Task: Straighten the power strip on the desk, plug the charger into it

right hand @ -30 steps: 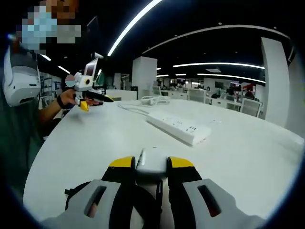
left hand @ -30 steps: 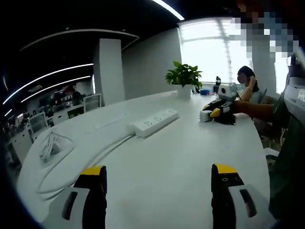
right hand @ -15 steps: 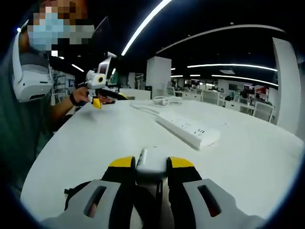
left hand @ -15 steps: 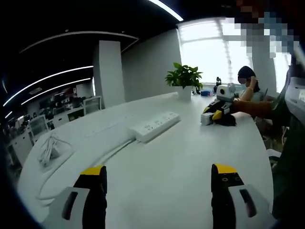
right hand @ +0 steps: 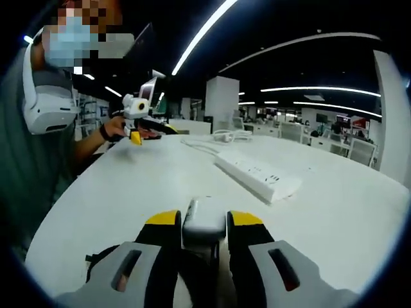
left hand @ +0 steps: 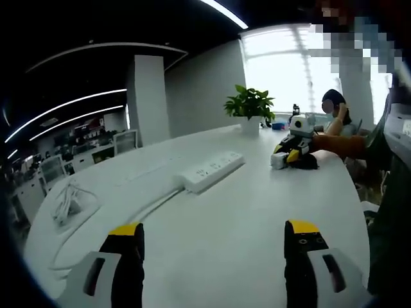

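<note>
A broad white curved desk (left hand: pixel 244 212) is set in an open office; a bright window (left hand: pixel 282 67), a white square column (left hand: pixel 146 96) and linear ceiling lights (right hand: pixel 199 32) are seen.

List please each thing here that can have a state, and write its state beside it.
Left tool: open, holding nothing.
Right tool: shut on the charger.
Power strip: flat on the desk, sockets up, nothing plugged in.
Strip cable: loose across the desk.
Bundled cable: coiled, lying apart from the strip.
</note>
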Available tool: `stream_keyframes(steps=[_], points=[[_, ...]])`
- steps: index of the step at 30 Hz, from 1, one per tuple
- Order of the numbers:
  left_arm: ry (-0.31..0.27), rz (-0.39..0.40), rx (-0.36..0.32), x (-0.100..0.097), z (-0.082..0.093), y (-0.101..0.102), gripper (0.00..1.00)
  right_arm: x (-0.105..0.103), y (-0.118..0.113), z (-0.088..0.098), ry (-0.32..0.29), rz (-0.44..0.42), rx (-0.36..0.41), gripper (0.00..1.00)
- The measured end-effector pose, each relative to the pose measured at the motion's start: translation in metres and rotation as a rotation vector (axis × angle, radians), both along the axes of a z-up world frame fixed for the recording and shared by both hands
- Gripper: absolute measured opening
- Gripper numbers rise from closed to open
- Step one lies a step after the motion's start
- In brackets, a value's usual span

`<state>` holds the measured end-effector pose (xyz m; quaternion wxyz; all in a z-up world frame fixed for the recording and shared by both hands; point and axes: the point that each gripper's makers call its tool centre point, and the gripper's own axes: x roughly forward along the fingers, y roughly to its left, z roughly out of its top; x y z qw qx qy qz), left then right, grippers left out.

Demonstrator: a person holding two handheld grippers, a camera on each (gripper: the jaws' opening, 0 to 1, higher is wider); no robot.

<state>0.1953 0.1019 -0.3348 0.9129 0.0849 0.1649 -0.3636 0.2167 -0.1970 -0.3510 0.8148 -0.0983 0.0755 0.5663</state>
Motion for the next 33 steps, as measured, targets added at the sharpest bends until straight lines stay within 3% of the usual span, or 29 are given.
stream_keyframes(steps=[1, 2, 4, 13, 19, 33], points=[[-0.001, -0.001, -0.001, 0.0, 0.001, 0.0, 0.92, -0.002, 0.001, 0.0, 0.033, -0.009, 0.011, 0.46], [-0.002, -0.001, -0.002, -0.001, 0.001, 0.0, 0.92, -0.003, 0.003, 0.001, 0.04, -0.006, 0.015, 0.48], [-0.005, -0.001, -0.004, -0.001, 0.002, 0.0, 0.92, -0.006, 0.004, 0.0, 0.04, -0.01, 0.009, 0.44], [-0.002, -0.016, -0.005, 0.0, 0.0, -0.005, 0.92, 0.004, 0.006, -0.007, 0.048, -0.114, -0.03, 0.45], [-0.003, -0.025, -0.008, -0.003, 0.0, -0.007, 0.92, 0.007, 0.004, -0.007, 0.038, -0.128, -0.037, 0.36], [0.004, -0.023, -0.009, -0.001, -0.001, -0.006, 0.92, 0.009, 0.007, -0.01, 0.025, -0.123, -0.054, 0.28]])
